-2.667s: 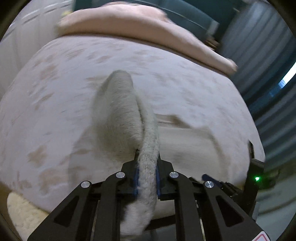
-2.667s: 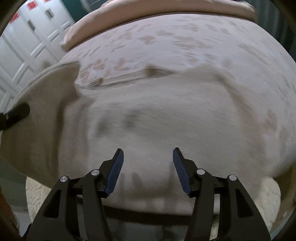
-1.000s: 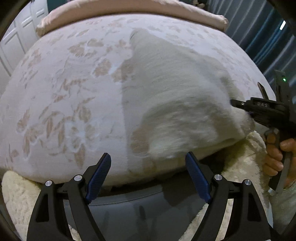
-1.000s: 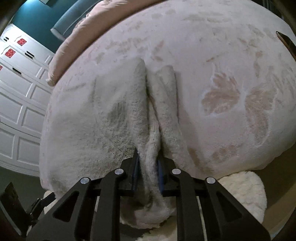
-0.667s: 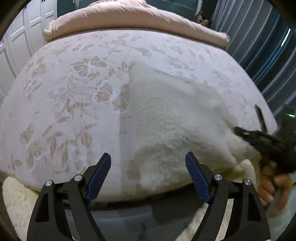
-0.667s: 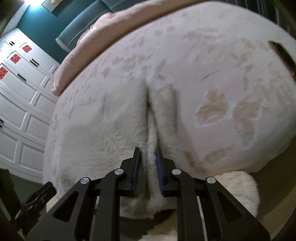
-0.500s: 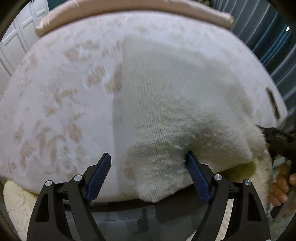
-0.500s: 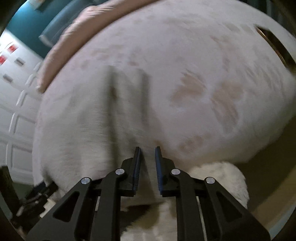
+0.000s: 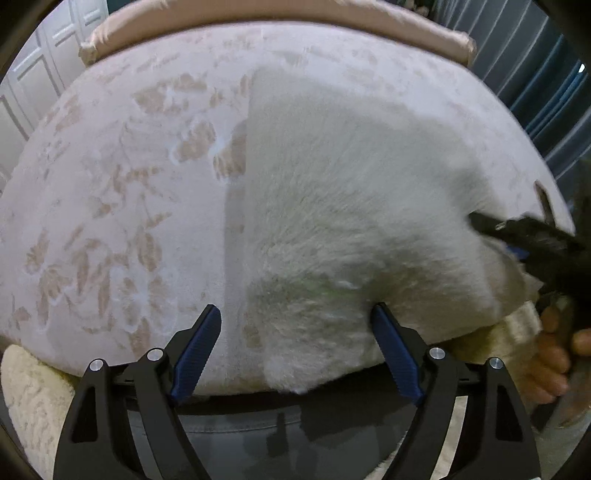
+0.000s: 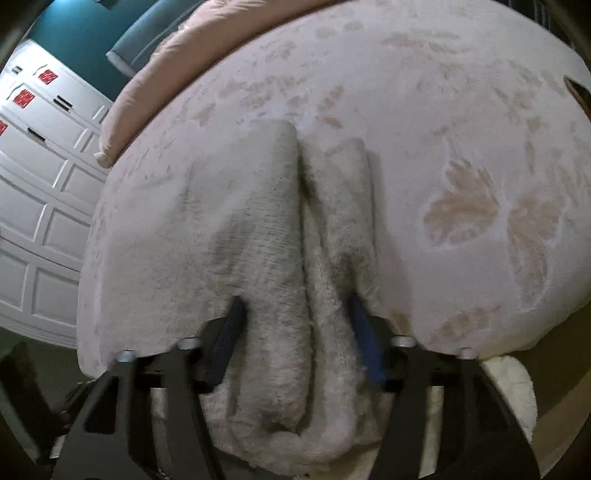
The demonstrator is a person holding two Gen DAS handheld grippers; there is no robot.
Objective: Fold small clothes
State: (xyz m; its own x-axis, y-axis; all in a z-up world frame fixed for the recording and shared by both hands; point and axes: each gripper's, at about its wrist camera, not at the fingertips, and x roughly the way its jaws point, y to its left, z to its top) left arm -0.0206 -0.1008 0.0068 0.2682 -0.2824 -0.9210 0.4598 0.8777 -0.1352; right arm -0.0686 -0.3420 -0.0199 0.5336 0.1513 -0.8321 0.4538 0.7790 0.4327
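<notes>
A fluffy cream knit garment (image 9: pixel 351 206) lies on the floral bedspread (image 9: pixel 110 184), its near edge hanging over the bed's front. My left gripper (image 9: pixel 295 343) is open, its jaws to either side of the garment's near corner. In the right wrist view the garment (image 10: pixel 258 240) is bunched into two thick folds. My right gripper (image 10: pixel 295 343) is open with those folds lying between its jaws. The right gripper also shows in the left wrist view (image 9: pixel 524 236) at the garment's right edge.
A pink pillow or duvet roll (image 9: pixel 258 14) runs along the bed's far edge. White panelled wardrobe doors (image 10: pixel 33 206) stand at the left, dark curtains (image 9: pixel 546 92) at the right. A cream shaggy rug (image 9: pixel 29 398) lies below the bed's front edge.
The left gripper let go of the garment earlier and moved in close to its near corner. The right gripper, shut on the bunched fold a second ago, has now opened.
</notes>
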